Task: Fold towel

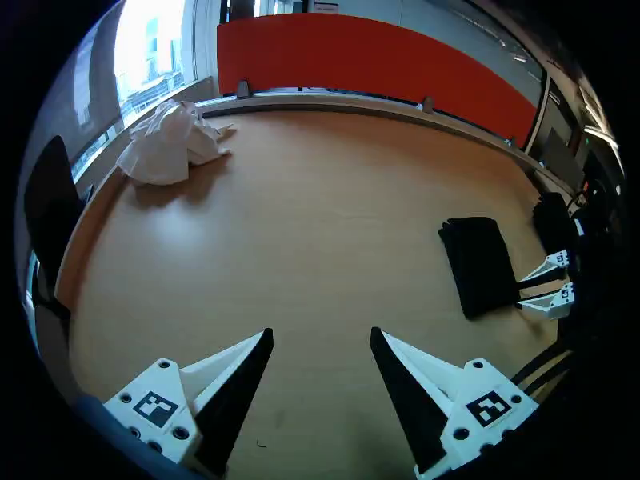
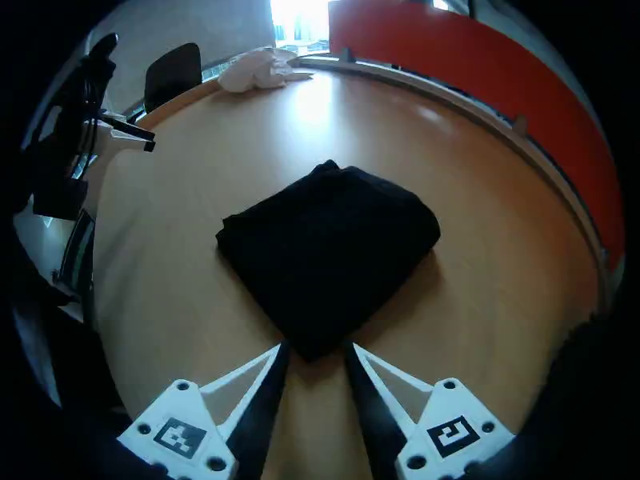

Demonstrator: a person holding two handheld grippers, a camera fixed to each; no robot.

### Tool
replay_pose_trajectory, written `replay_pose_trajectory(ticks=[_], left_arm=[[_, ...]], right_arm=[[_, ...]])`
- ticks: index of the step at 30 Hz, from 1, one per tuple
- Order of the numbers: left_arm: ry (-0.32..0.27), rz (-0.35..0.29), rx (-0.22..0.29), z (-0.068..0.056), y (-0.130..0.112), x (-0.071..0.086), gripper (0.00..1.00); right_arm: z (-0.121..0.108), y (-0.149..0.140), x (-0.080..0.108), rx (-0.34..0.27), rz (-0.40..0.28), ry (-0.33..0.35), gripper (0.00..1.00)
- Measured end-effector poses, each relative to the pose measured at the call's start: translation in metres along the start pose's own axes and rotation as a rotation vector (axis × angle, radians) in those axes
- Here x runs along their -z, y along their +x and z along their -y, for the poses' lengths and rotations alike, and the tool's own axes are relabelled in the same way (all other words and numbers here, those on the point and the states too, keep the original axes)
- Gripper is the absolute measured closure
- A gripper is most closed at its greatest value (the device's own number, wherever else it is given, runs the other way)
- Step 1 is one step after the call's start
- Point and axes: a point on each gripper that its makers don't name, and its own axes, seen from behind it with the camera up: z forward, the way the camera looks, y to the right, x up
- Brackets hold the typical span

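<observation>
A black towel [image 2: 332, 248] lies folded into a thick square on the wooden table [image 2: 480, 264]. My right gripper [image 2: 316, 352] is open, its two fingertips on either side of the towel's near corner, with no clear press on it. In the left gripper view the same towel [image 1: 480, 264] lies at the right, with the right gripper [image 1: 522, 294] at its near edge. My left gripper [image 1: 320, 336] is open above bare table with nothing between its fingers. It also shows far off in the right gripper view [image 2: 138, 134], held by a dark-sleeved arm.
A crumpled white cloth [image 1: 172, 144] lies at the table's far corner near the window. A red partition [image 1: 376, 60] runs along the back edge. A black chair [image 2: 172, 72] stands beyond the table. Dark equipment [image 1: 560, 224] sits at the right edge.
</observation>
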Motion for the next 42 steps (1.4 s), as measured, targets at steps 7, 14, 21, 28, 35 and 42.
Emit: replay_pose_trajectory(ticks=[7, 14, 21, 28, 35, 42], left_arm=[[0.001, -0.001, -0.004, 0.0, 0.001, 0.0, 0.1], [0.001, -0.001, -0.004, 0.0, 0.002, -0.001, 0.1], [0.001, -0.003, -0.006, -0.001, 0.004, -0.001, 0.1], [-0.002, -0.007, -0.01, -0.003, 0.007, -0.001, 0.1], [-0.01, -0.018, -0.014, -0.007, 0.014, -0.002, 0.1], [-0.02, -0.032, -0.021, -0.012, 0.023, -0.001, 0.1]], right_arm=[[0.0, -0.002, 0.002, 0.009, 0.001, -0.003, 0.55], [-0.003, -0.004, 0.002, 0.035, -0.002, -0.022, 0.82], [-0.006, 0.001, 0.004, 0.029, -0.022, -0.027, 0.95], [-0.012, 0.023, 0.017, 0.029, -0.061, -0.032, 0.95], [-0.019, 0.074, 0.044, 0.033, -0.14, -0.029, 0.95], [-0.032, 0.129, 0.076, 0.051, -0.208, -0.047, 0.95]])
